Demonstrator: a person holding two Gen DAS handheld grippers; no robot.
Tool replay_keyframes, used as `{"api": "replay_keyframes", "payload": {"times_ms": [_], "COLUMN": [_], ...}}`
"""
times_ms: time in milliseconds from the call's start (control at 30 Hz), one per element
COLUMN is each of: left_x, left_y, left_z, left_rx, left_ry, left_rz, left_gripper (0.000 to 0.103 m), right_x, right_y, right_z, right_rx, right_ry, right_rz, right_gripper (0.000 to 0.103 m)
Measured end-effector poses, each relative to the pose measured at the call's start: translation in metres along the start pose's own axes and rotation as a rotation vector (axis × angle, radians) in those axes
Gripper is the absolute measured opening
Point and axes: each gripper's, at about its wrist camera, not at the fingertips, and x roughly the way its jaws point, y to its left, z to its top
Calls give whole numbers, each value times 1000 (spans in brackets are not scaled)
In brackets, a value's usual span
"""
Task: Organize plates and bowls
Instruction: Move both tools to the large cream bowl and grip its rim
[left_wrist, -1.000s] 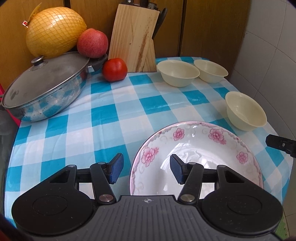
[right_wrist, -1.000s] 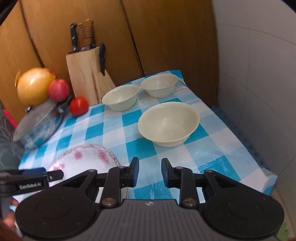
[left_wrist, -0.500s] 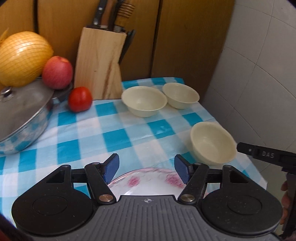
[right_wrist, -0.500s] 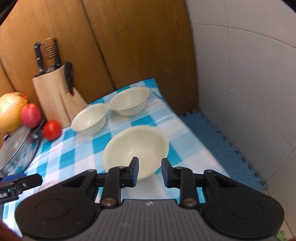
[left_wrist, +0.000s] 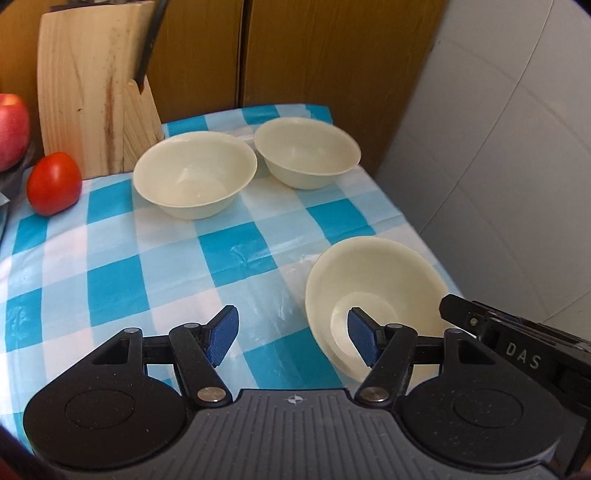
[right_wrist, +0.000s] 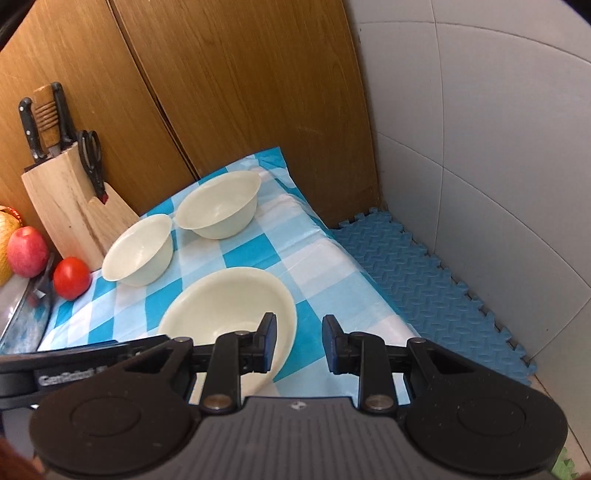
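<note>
Three cream bowls sit on the blue-checked tablecloth. The near bowl (left_wrist: 376, 291) (right_wrist: 229, 306) is by the table's right edge. Two more stand at the back: the left back bowl (left_wrist: 194, 173) (right_wrist: 138, 251) and the right back bowl (left_wrist: 306, 151) (right_wrist: 218, 203). My left gripper (left_wrist: 291, 341) is open and empty, its right finger over the near bowl's left side. My right gripper (right_wrist: 299, 341) is open and empty, its left finger over the near bowl's right rim. The flowered plate is out of view.
A wooden knife block (left_wrist: 92, 92) (right_wrist: 70, 206) stands at the back left with a tomato (left_wrist: 54, 182) (right_wrist: 72, 277) and an apple (right_wrist: 27, 251) beside it. The tiled wall (right_wrist: 480, 166) and a blue foam floor mat (right_wrist: 424, 273) lie right of the table edge.
Both grippers have moved forward and right toward the near bowl. The flowered plate has dropped out of the left wrist view. The right gripper's jaws have opened wider.
</note>
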Motion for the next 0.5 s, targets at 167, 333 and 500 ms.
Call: {"api": "replay_keyframes", "payload": {"times_ms": [167,333,500], "left_x": [13,22,20], "left_y": [-11,-17,-29], "left_z": [-2,-3,-6], "left_rx": [38,62,133], "left_ry": [2,35,25], "left_rz": [65,65,61], "left_gripper": [61,44,26], "right_x": [14,23,24], "right_y": [-5,-4,-3], "right_z": [1,0,-1], "right_rx": [11,13,17], "right_ry": [40,74,87], "right_rz": [10,18,36], "right_gripper": [26,24,17]}}
